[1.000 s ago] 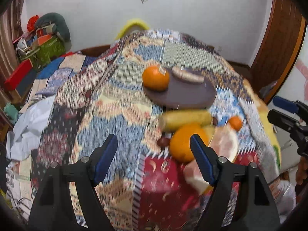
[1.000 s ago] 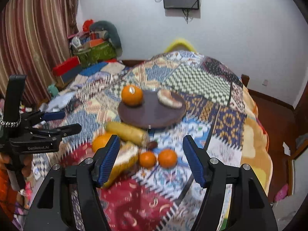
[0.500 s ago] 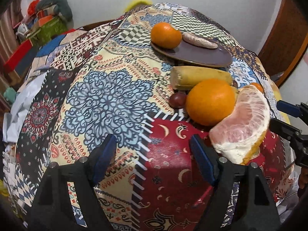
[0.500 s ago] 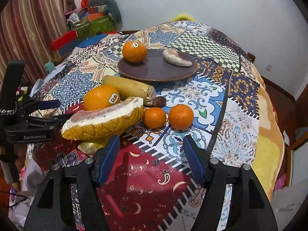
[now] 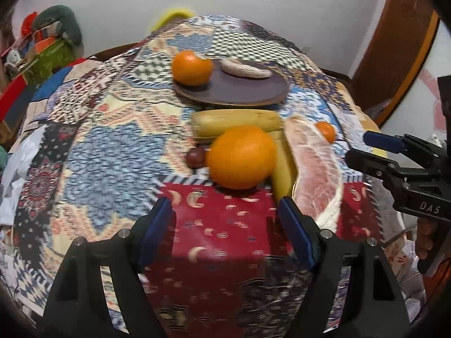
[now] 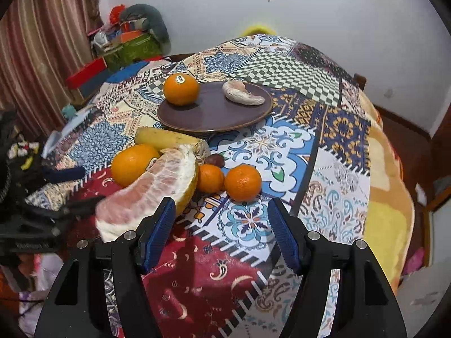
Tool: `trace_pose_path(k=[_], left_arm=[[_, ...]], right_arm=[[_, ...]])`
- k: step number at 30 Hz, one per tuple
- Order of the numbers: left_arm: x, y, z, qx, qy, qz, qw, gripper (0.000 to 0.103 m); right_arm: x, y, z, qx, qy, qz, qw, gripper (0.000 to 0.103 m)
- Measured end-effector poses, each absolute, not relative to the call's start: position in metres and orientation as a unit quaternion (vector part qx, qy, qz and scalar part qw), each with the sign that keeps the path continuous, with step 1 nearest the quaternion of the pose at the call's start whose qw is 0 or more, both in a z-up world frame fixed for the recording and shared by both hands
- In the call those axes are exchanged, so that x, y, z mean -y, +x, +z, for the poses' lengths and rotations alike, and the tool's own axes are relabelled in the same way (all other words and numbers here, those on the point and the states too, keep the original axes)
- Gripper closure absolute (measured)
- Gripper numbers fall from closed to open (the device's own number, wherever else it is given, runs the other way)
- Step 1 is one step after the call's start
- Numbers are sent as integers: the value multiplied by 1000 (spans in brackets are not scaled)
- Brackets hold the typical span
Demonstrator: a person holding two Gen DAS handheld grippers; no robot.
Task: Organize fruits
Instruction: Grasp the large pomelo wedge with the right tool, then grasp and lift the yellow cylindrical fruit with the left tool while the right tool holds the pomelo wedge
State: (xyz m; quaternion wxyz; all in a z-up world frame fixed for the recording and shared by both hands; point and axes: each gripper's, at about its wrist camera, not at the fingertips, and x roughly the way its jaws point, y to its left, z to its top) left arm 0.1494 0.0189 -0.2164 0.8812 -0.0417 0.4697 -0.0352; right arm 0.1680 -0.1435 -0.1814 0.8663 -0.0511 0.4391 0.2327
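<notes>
A patchwork cloth (image 6: pixel 332 129) in many patterns covers the table, in a white-walled room with a striped curtain (image 6: pixel 42 56) and a pile of clutter in the far corner.

Nearest are the left tongs (image 5: pixel 225 231) and the right tongs (image 6: pixel 220 231), both with their blue pads apart and nothing between them, each hovering over the red patch at the near edge.

Just beyond lies the loose fruit in one cluster. A pomelo wedge (image 6: pixel 152 188) lies peeled, flesh up, touching a big orange (image 5: pixel 241 156). It looks soft and tearable; I would take it across the rind side, gently. The orange looks firm, round and fairly heavy, apt to roll, so grip across its middle. It sits straight ahead of the left tongs. Beside it are a small dark fruit (image 5: pixel 195 156), too blurred to name, and a banana (image 6: pixel 169 139), soft and easily bruised, best held mid-length. Two mandarins (image 6: pixel 229 178) sit touching, just ahead of the right tongs; they look light, with loose skin that dents easily.

Farther back, a brown plate (image 6: pixel 214 115) already holds an orange (image 6: pixel 181 88) and a pale segment (image 6: pixel 242 93), well apart, with bare room between them.
</notes>
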Motion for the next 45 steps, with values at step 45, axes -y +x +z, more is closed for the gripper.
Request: trace_pose_path(k=[45], left_arm=[[40, 169, -227, -477, -19, -70, 876, 33]], right_arm=[[186, 146, -213, -486, -4, 241, 840, 56]])
